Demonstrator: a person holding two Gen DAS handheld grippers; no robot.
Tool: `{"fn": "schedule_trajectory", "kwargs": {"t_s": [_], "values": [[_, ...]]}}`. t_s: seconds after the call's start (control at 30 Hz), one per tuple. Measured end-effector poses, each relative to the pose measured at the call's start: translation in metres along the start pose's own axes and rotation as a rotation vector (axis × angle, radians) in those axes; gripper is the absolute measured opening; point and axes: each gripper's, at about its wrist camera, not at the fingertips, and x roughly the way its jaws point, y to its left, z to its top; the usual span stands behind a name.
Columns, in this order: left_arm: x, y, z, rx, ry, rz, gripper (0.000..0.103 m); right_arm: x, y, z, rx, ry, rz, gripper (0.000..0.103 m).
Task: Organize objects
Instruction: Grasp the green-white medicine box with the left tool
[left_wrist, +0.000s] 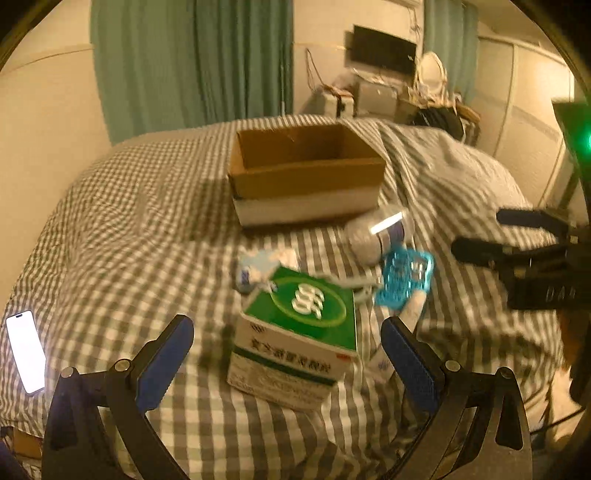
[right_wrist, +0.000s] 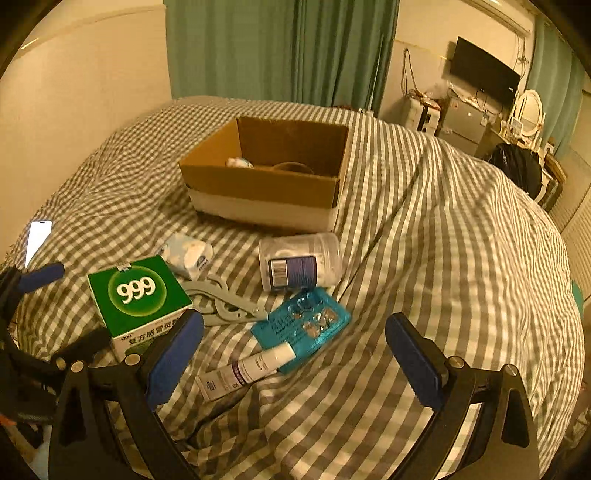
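Left tongs (left_wrist: 286, 349) spread wide around the green 999 medicine box (left_wrist: 295, 338) on the gingham bed (right_wrist: 424, 258). Right tongs (right_wrist: 293, 352) also wide, empty, above a blue blister pack (right_wrist: 301, 325) and white tube (right_wrist: 245, 371). Cardboard box (right_wrist: 266, 173) beyond.

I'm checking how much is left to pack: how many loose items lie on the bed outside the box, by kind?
Green-and-white 999 medicine box: 1
Clear plastic jar: 1
Blue blister pack: 1
White tube: 1
Pale tissue packet: 1
Grey plastic clip tool: 1
White phone: 1
Total: 7
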Motion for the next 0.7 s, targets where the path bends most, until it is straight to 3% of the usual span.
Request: {"fn": "schedule_trajectory", "kwargs": {"t_s": [0.27, 0.3, 0.37, 0.57, 0.7], "values": [[0.045, 0.004, -0.019, -0.008, 0.089, -0.008, 0.103, 0.017, 0.011, -0.003, -0.016, 0.047, 0.006, 0.099], [0.046, 0.006, -0.019, -0.016, 0.084, -0.019, 0.101, 0.021, 0.012, -0.005, -0.018, 0.057, 0.005, 0.099], [0.047, 0.012, -0.020, -0.034, 0.067, -0.056, 0.087, 0.025, 0.013, -0.006, -0.018, 0.069, 0.004, 0.099], [0.025, 0.028, -0.012, -0.084, 0.009, -0.043, 0.086, 0.040, 0.024, -0.014, -0.033, 0.111, 0.025, 0.099], [0.005, 0.033, -0.001, -0.080, -0.062, 0.004, 0.086, 0.059, 0.041, -0.024, -0.065, 0.186, 0.078, 0.099]]}}
